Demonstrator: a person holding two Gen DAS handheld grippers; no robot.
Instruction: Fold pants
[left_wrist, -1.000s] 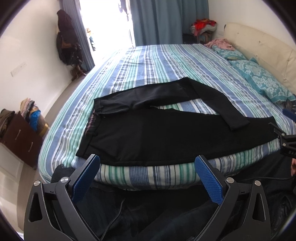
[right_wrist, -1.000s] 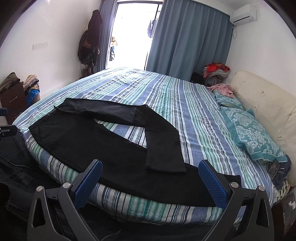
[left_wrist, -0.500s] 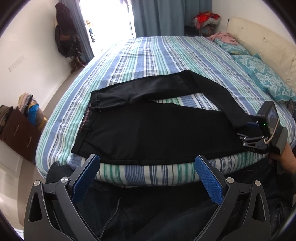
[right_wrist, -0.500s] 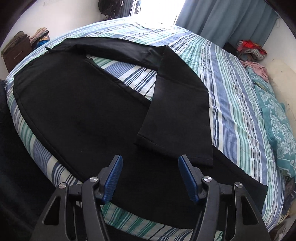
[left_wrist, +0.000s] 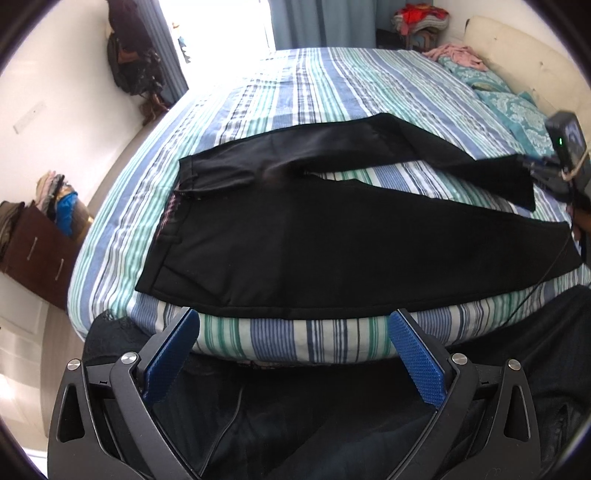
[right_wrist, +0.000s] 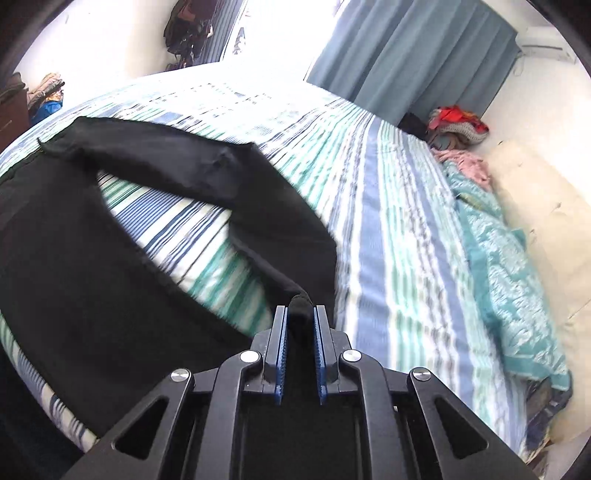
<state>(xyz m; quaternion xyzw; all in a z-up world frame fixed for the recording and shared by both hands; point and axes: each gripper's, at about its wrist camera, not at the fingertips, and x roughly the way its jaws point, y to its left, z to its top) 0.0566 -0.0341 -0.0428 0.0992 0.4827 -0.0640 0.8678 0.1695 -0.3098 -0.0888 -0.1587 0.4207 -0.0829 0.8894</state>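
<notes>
A: What is the right gripper (right_wrist: 299, 325) doing?

B: Its blue-padded fingers (right_wrist: 281, 343) are pressed together on a bunched bit of black fabric, the hem end of one leg of the black long-legged pants (right_wrist: 74, 236). That leg runs away from the gripper in an arc, lifted a little near the pinch, with a patch of sheet showing between it and the other leg.

A: And the left gripper (left_wrist: 293, 350)?

B: Spread wide apart, holding nothing. It hovers just off the near edge of the bed with the blue, green and white striped sheet (left_wrist: 314, 81), and its ribbed blue pads (left_wrist: 171, 360) frame the mattress side below the pants (left_wrist: 332, 251).

A: Where do the pants lie on the bed?

B: Across its near edge, waistband toward the left side, one leg flat along the edge, the other angled farther in. In the left wrist view the right gripper (left_wrist: 543, 170) shows at the far right, at that leg's end.

A: Anything else around the bed?

B: Teal patterned pillows (right_wrist: 509, 258) along its right side, blue curtains (right_wrist: 406, 51) beyond its far end, and a dark brown wooden drawer cabinet (left_wrist: 37, 254) to its left.
</notes>
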